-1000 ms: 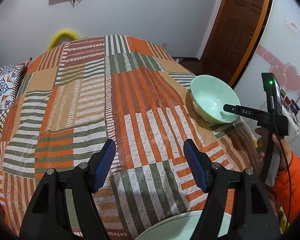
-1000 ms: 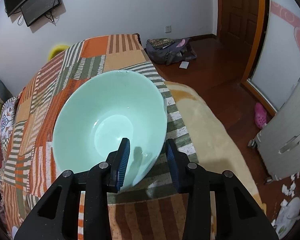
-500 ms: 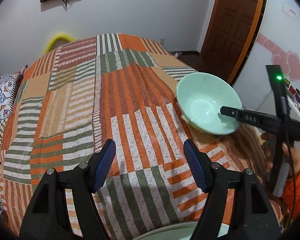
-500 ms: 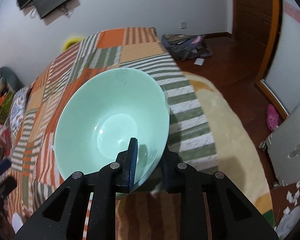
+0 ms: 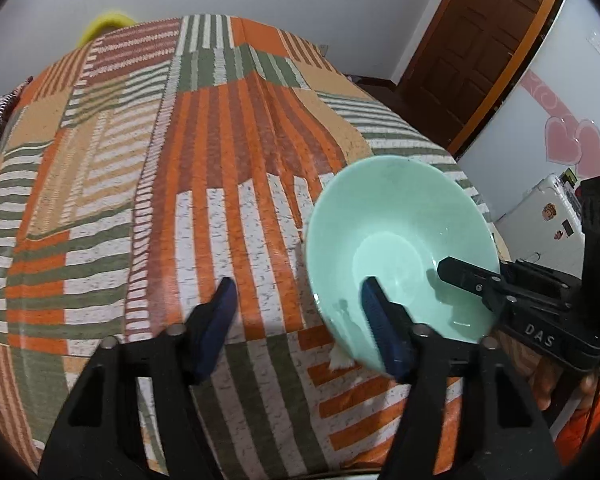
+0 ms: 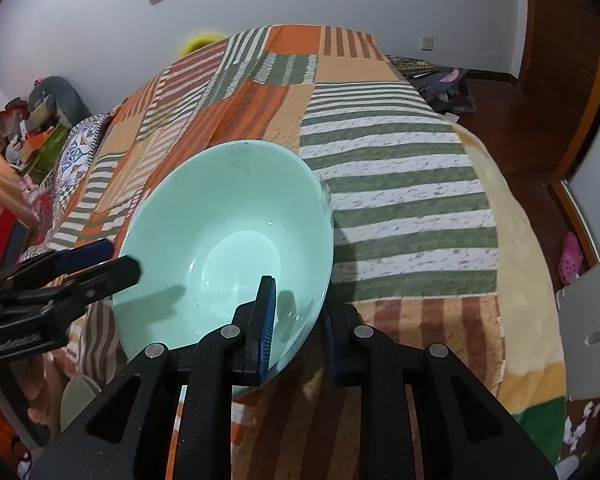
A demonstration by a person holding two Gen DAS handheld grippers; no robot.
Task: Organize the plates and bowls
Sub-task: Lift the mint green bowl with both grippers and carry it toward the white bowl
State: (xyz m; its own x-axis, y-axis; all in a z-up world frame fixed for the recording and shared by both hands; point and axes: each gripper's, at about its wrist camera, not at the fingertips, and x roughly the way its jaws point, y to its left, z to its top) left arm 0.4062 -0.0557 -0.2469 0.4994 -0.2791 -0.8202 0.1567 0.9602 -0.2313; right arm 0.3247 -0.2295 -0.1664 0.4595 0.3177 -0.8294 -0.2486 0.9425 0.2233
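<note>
The left gripper (image 5: pixel 296 312) has its jaws apart with only the striped quilt (image 5: pixel 148 184) between them; they have just been closing, yet nothing is caught. Its right finger (image 5: pixel 380 328) reaches over the near rim of the bowl (image 5: pixel 400 240), the other finger staying outside on the bowl's left, so the rim looks to sit near the gap, not in it. That stance probably readies a second hold on the bowl, though contact cannot be made out.

Rightward, the bowl hangs tilted, off the quilt as far as can be told, pinched at its near rim by the right gripper (image 6: pixel 296 320): one pad inside the wall, the other outside. The jaws are closed tight on that wall. A rim pinch suits a wide, smooth bowl that no jaw could span, and the tilt follows from carrying it by one edge.

Hard to read: the outer pad of the right gripper is hidden behind the bowl wall. A pale curved edge (image 5: pixel 352 474) below the left gripper is cut off by the frame; plate or bowl, it cannot be told. An orange sleeve (image 5: pixel 588 420) shows at far right.
</note>
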